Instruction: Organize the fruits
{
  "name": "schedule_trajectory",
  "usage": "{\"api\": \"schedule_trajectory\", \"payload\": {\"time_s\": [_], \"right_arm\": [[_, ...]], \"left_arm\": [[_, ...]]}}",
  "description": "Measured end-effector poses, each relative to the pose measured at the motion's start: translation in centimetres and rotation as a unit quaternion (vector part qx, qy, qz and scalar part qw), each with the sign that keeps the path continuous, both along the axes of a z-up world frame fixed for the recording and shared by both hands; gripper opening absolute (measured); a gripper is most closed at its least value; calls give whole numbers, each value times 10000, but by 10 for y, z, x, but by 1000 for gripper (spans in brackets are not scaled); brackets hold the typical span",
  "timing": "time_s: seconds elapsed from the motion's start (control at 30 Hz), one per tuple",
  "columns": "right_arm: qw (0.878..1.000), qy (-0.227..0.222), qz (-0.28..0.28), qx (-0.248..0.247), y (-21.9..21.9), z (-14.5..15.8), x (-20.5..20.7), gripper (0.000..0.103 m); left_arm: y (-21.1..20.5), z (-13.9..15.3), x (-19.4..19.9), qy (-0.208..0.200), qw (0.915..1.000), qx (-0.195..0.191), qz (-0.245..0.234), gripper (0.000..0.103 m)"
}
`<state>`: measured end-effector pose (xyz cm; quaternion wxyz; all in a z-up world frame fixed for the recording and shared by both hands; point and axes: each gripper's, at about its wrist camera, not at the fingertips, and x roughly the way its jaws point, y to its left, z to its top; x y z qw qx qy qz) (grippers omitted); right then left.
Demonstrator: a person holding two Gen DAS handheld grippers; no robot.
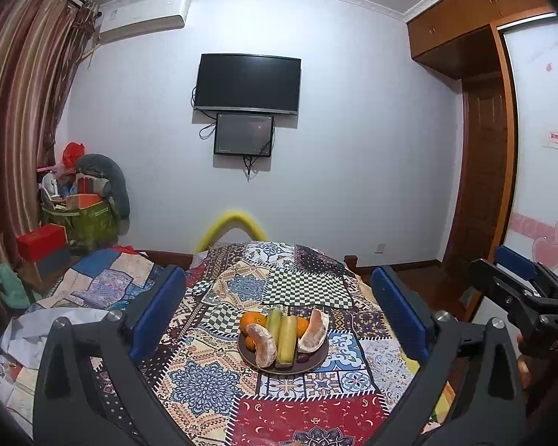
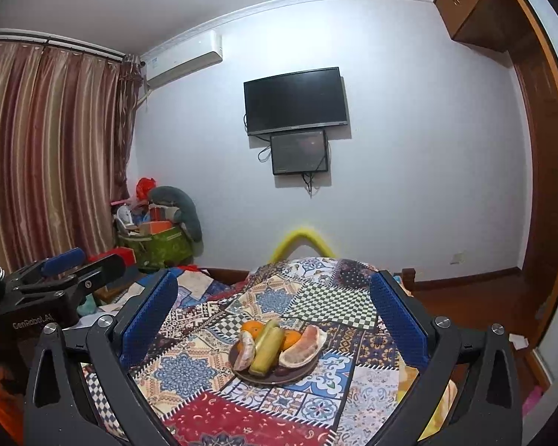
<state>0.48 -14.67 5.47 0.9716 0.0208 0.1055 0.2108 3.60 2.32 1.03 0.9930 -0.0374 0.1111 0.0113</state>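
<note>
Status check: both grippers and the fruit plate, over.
Left gripper open, jaws empty. Right gripper open, empty. Dark round plate on patchwork cloth holds oranges, green-yellow stalks, peeled pomelo wedges. Nothing in the way.

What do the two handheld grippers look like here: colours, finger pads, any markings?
Both are black plastic frames with silver round bolts at the finger joints. The left gripper and right gripper each carry two long blue textured pads. The left gripper's body reads "GenRobot.AI" in white in the right wrist view; the right one's body shows white "DAS" lettering.
</note>
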Motion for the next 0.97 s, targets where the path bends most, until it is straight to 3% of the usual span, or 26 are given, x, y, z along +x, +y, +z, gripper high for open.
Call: {"api": "schedule_trajectory", "payload": {"time_s": [0.97], "right_arm": [[10000, 75, -39, -21, -1, -4, 5, 103]], "left_arm": [[-6, -2, 4, 12, 9998, 39, -209, 101]]}}
